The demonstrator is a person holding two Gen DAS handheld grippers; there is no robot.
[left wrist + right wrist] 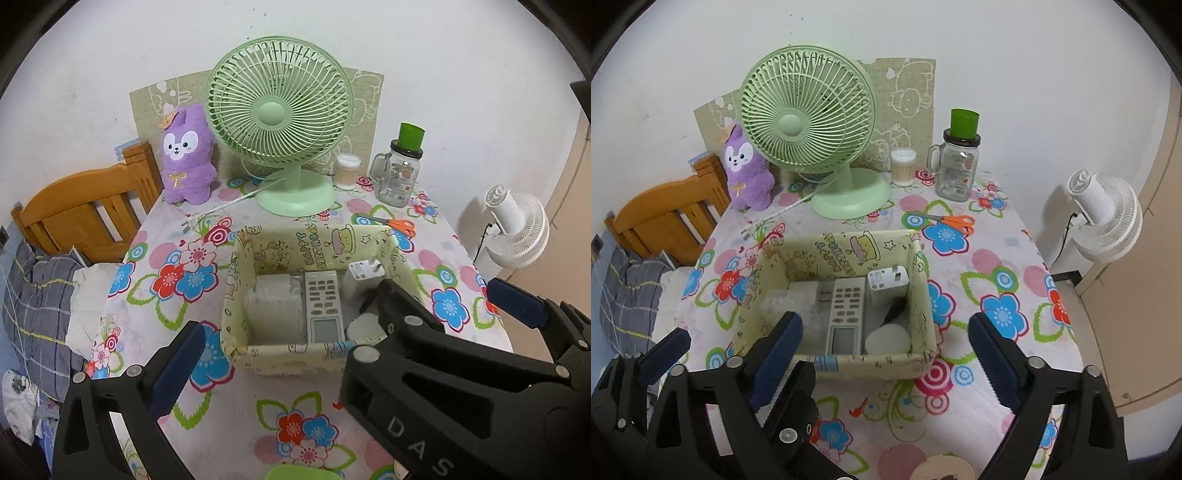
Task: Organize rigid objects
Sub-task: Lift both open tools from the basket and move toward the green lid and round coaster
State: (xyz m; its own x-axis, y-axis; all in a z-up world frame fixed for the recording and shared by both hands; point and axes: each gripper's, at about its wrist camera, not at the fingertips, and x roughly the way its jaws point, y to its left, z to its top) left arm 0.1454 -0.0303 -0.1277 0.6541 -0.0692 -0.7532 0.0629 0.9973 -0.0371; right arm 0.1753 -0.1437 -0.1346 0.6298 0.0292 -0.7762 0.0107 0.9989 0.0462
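A pale yellow cartoon-print box (pixel 288 356) (pixel 871 363) stands on the floral table. In it lie a grey remote control (pixel 324 306) (pixel 846 314), a white plug adapter (pixel 364 271) (pixel 887 282), a clear plastic item (pixel 275 295), a white round object (pixel 887 339) and a small black thing. Orange-handled scissors (pixel 393 224) (pixel 951 221) lie on the table behind the box. My left gripper (pixel 720 354) is open and empty at the box's near left corner. My right gripper (pixel 884 354) is open and empty, its fingers straddling the box's near wall.
A green desk fan (pixel 280 122) (pixel 809 125), a purple plush rabbit (pixel 188 158), a cotton swab jar (pixel 347 171) and a glass mug jar with a green cup (pixel 399 173) stand at the back. A wooden chair (pixel 85 210) is left, a white fan (pixel 517 225) right.
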